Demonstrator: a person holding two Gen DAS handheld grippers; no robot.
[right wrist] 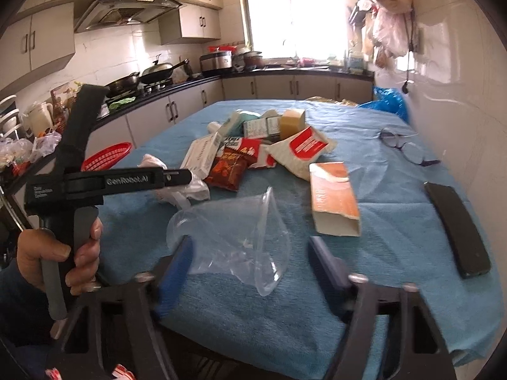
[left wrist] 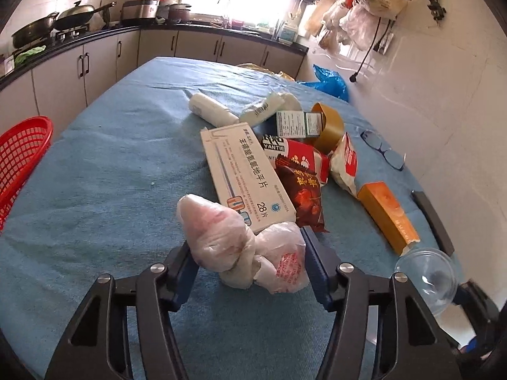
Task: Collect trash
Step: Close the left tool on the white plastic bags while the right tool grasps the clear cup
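Observation:
My left gripper [left wrist: 248, 264] is closed around a crumpled white plastic bag [left wrist: 244, 247] on the blue tablecloth [left wrist: 95, 196]; both pads touch its sides. My right gripper [right wrist: 250, 266] is open, its fingers either side of a clear plastic dome lid [right wrist: 234, 240], not touching it. That lid also shows in the left wrist view [left wrist: 427, 277]. A pile of trash lies beyond: a white medicine box [left wrist: 247, 177], a dark red snack packet [left wrist: 304, 196], an orange box [left wrist: 388, 215], a tape roll [left wrist: 329, 126], a white bottle [left wrist: 212, 109].
A red basket [left wrist: 22, 158] sits at the table's left edge. Glasses [left wrist: 383, 148] and a black phone [right wrist: 456, 228] lie near the right wall. A blue bag [left wrist: 329, 80] is at the far corner. Kitchen counters [left wrist: 95, 63] with pans run behind.

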